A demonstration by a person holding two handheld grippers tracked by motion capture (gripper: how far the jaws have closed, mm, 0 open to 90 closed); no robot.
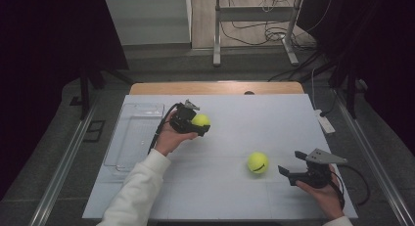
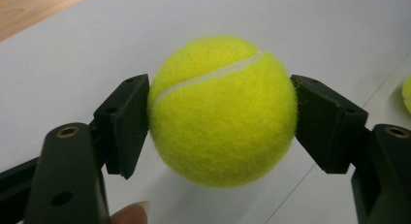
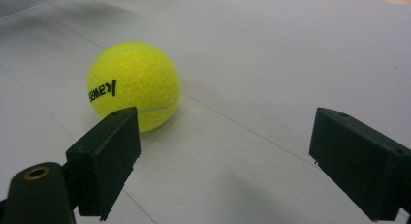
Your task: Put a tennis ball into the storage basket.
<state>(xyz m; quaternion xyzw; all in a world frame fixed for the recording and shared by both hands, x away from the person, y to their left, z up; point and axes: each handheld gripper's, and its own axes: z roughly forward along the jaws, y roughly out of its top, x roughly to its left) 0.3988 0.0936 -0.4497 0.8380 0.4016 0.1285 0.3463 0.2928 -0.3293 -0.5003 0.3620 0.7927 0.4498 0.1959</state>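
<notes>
Left hand-held gripper [image 2: 220, 117] clamping a tennis ball [image 2: 223, 110] above the table [image 1: 230, 108].
Right hand-held gripper [image 3: 225, 161] gaping empty, aiming at second tennis ball [image 3: 133, 86], probably next; clear tray [image 1: 134, 133] waiting left.

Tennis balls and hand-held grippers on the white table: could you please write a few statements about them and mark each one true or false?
1. The left hand-held gripper is shut on a tennis ball. True.
2. The second tennis ball sits inside the clear tray. False: it lies on the white table, in front of the right hand-held gripper.
3. The right hand-held gripper has its jaws open with nothing between them. True.
4. The second tennis ball is plain, without print. False: the right gripper view shows black lettering on it.
5. The clear tray lies at the table's left edge in the high view. True.
</notes>
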